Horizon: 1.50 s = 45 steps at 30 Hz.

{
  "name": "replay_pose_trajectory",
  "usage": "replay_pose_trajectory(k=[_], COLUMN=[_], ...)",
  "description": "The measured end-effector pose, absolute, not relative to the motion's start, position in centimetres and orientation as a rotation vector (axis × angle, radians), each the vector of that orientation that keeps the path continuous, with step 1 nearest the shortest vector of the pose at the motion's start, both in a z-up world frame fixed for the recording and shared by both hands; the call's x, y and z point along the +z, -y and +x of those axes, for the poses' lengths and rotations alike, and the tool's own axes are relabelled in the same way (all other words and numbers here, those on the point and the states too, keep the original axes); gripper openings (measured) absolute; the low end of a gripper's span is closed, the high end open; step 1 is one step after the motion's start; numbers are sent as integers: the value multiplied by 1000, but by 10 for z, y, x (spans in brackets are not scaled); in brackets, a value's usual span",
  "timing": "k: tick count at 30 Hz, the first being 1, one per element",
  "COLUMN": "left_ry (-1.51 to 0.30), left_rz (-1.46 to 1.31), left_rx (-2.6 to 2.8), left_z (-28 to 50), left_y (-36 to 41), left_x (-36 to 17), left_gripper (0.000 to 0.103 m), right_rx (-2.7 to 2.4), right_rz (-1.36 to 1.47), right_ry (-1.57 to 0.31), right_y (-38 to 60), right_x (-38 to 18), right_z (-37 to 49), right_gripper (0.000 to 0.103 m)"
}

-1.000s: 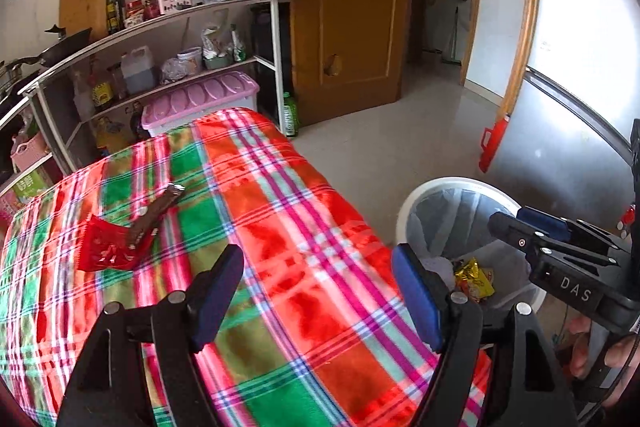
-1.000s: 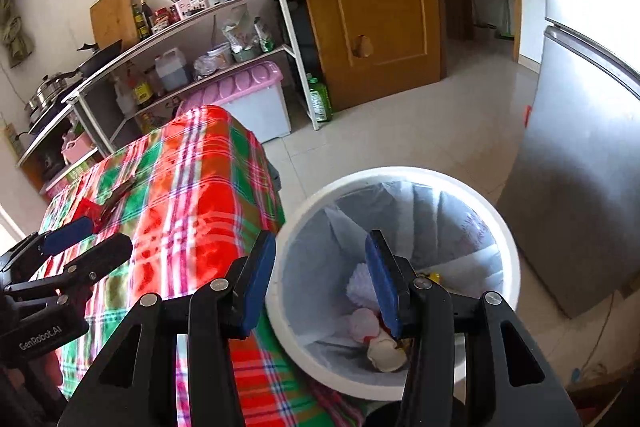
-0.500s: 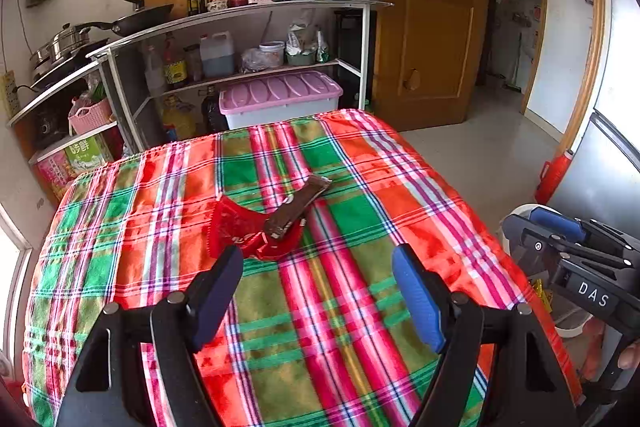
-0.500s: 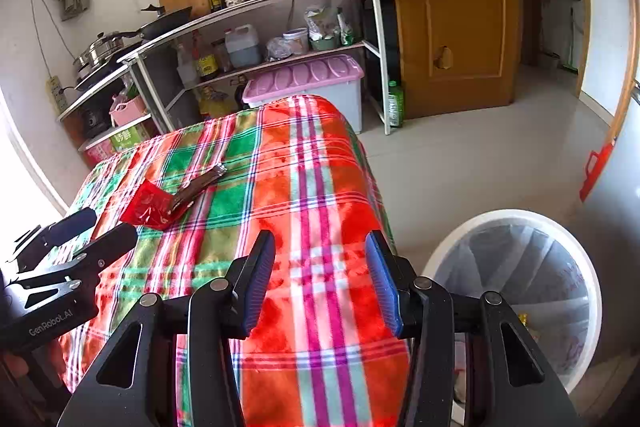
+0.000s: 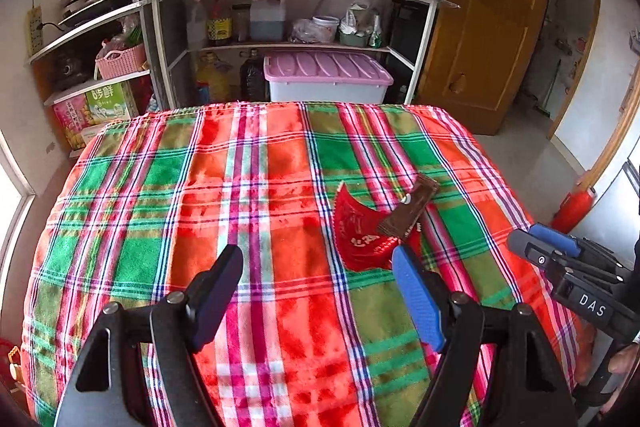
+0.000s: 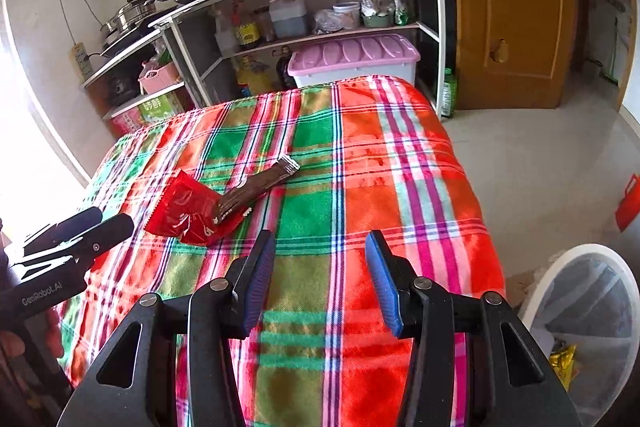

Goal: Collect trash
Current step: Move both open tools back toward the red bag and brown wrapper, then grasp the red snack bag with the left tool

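Wrappers, a red packet (image 5: 362, 235) under a brown sachet (image 5: 408, 211), lie on the plaid table (image 5: 256, 187): light, thin, crinkly; pinch a raised edge. Both claws, left (image 5: 318, 291) and right (image 6: 320, 267), are spread, empty.

Tablecloth (image 5: 256, 187): plaid, red/orange + green blocks w/ pink, white & blue stripes. Red wrapper (image 5: 360, 231) w/ white print at approx 2 o'clock on the cloth; dark brown wrapper (image 5: 408, 213) w/ white print lies across its edge. Left gripper (image 5: 318, 293): black body, blue pads. Right gripper (image 6: 316, 277): same black w/ blue pads. Bin (image 6: 536, 291) at 4 o'clock in right wrist view: white rim, pale grey liner, gold foil bit (image 6: 562, 359) inside. Storage box lid (image 5: 324, 67) at 12: pink-lilac. Door (image 5: 480, 27) at 1–2: orange-brown wood.
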<state>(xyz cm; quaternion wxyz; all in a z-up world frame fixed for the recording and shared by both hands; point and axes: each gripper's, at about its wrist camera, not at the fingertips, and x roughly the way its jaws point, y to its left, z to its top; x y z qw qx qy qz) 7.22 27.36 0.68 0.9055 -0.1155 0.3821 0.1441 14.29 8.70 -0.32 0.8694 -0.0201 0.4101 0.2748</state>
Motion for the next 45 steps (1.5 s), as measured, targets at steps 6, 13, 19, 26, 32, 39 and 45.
replay_pose_trajectory(k=[6, 13, 19, 26, 32, 39, 45], left_ry=[-809, -831, -892, -916, -904, -884, -870], left_rz=[-209, -202, -204, -211, -192, -134, -147], left_rx=[295, 254, 222, 188, 170, 200, 272], left_z=[89, 111, 127, 131, 127, 108, 92], left_y=[-284, -288, -288, -287, -282, -288, -310], left_x=[1, -7, -23, -31, -28, -20, -17], left_gripper=[79, 79, 54, 33, 8, 5, 5], right_rx=[613, 609, 604, 596, 601, 597, 633], right_rz=[-84, -104, -101, -103, -103, -90, -113], right_ry=[-883, -890, -897, -906, -910, -902, -878], right_y=[-120, -141, -142, -144, -148, -148, -158], right_x=[-16, -23, -25, -26, -26, -24, -23], right_z=[162, 176, 183, 188, 187, 188, 188], right_gripper=[48, 48, 48, 48, 48, 48, 48])
